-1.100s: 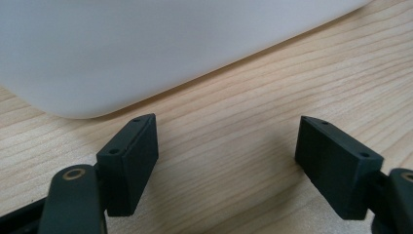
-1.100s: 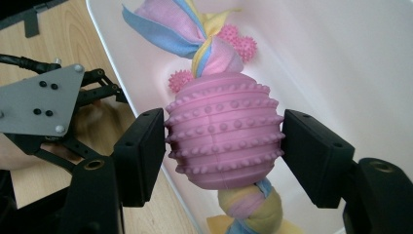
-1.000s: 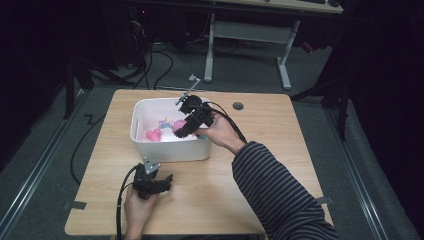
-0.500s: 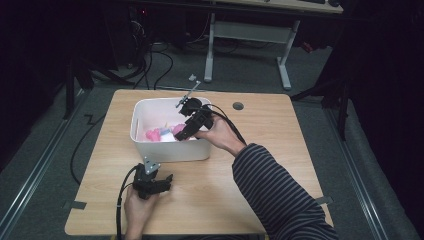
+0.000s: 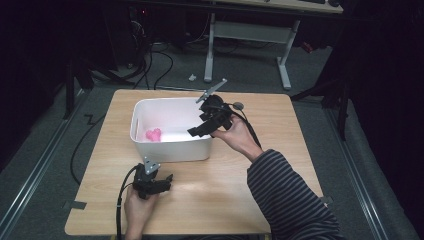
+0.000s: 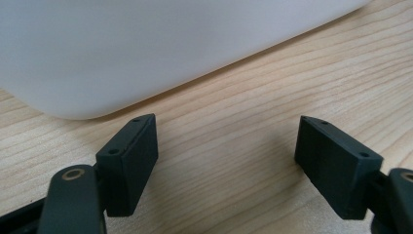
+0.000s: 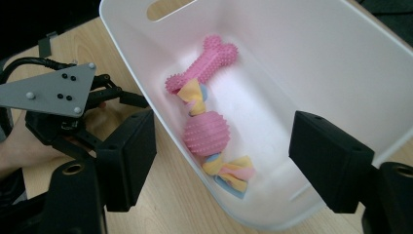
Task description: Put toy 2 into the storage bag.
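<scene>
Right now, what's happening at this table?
A person works with a gripper in each hand. The right gripper hangs over the white bin, jaws just opened with nothing between them; the pink dog toy lies inside the bin. Looks like a drop-off just finished. The left gripper rests open on the wooden table in front of the bin, holding nothing.
</scene>
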Demonstrator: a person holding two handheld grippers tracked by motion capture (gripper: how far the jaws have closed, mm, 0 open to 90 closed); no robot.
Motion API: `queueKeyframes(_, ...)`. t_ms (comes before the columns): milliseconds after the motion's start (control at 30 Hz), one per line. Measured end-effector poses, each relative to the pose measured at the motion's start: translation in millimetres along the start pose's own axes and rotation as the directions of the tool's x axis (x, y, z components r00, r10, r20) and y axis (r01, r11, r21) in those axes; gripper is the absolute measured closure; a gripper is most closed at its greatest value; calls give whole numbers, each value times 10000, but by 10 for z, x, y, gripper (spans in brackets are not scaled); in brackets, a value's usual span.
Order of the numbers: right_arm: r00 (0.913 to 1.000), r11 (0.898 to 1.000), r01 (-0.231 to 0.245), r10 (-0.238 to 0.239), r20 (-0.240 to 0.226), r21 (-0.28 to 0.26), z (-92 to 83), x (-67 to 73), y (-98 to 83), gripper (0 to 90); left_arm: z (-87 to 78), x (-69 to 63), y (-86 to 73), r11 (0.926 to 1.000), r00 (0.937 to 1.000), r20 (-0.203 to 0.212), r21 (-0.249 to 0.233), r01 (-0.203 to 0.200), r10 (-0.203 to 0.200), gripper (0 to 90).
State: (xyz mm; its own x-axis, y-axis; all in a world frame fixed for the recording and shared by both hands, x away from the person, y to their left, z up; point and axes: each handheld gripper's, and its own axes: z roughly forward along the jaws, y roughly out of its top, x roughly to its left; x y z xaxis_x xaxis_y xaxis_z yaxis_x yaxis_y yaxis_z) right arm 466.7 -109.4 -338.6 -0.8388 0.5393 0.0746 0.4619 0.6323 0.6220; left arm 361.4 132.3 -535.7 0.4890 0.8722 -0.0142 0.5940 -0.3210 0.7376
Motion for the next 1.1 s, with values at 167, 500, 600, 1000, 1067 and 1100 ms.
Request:
queueKeyframes(167,9987,9966,-480,489,127,-673,-232,-110,-181,302,0,0,0,10000,10000,-2,-3,-5,5,241)
queueKeyframes(500,9929,9847,-961,1051,554,-1451,-570,-220,-455,322,2,0,1,10000,10000,7,-18,10,-10,243)
queueKeyframes(600,9912,9828,-1023,1138,681,-1540,-651,-256,-521,324,2,0,1,10000,10000,3,-17,15,-15,243)
queueKeyframes(1000,9802,9635,-1500,1743,945,-2217,-963,-334,-745,335,2,0,1,10000,10000,1,-20,14,-14,243)
queueKeyframes(1067,9782,9599,-1561,1829,981,-2329,-1020,-340,-782,338,2,-1,0,10000,10000,-4,-24,17,-18,243)
queueKeyframes(1100,9779,9587,-1560,1838,998,-2377,-1038,-341,-795,339,2,0,0,10000,10000,-4,-24,17,-17,243)
